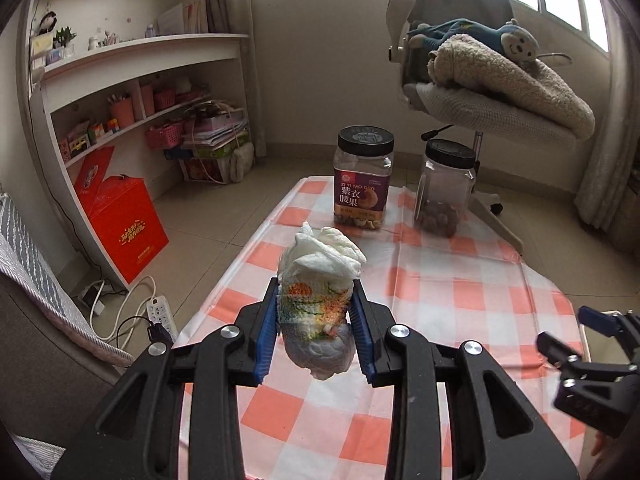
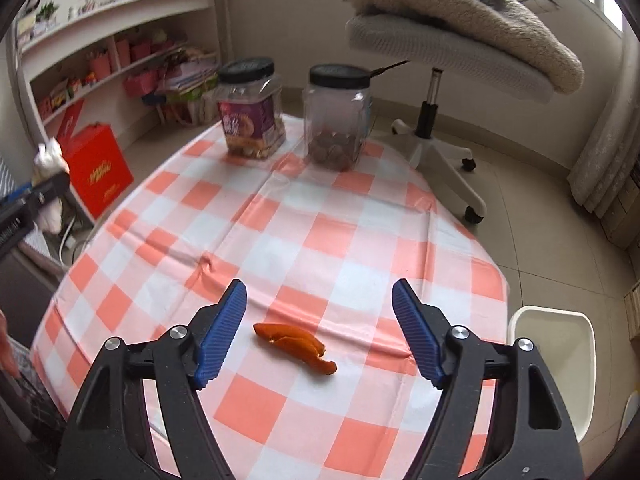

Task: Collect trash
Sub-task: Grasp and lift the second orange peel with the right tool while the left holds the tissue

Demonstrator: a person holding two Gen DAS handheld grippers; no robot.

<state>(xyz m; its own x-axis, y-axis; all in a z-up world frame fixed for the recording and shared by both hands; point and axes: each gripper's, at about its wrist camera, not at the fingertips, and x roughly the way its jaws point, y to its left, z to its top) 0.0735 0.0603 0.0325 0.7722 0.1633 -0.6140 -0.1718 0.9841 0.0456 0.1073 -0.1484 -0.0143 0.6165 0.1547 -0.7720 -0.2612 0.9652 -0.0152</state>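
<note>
A crumpled white tissue wad (image 1: pixel 318 292) with orange and green stains is clamped between the blue pads of my left gripper (image 1: pixel 316 312), held above the checked tablecloth (image 1: pixel 460 280). My right gripper (image 2: pixel 320 312) stands open over the near part of the table. Orange peel pieces (image 2: pixel 296 346) lie on the cloth between and slightly behind its fingertips, touching neither pad. The left gripper with the tissue wad (image 2: pixel 48 160) shows at the left edge of the right wrist view. The right gripper (image 1: pixel 576 340) shows at the right edge of the left wrist view.
Two black-lidded clear jars stand at the far end of the table: one with a purple label (image 2: pixel 250 108), one with brown nuts (image 2: pixel 336 116). A white bin (image 2: pixel 552 356) sits beside the table at lower right. An office chair (image 2: pixel 440 60) and shelves (image 1: pixel 132 80) lie beyond.
</note>
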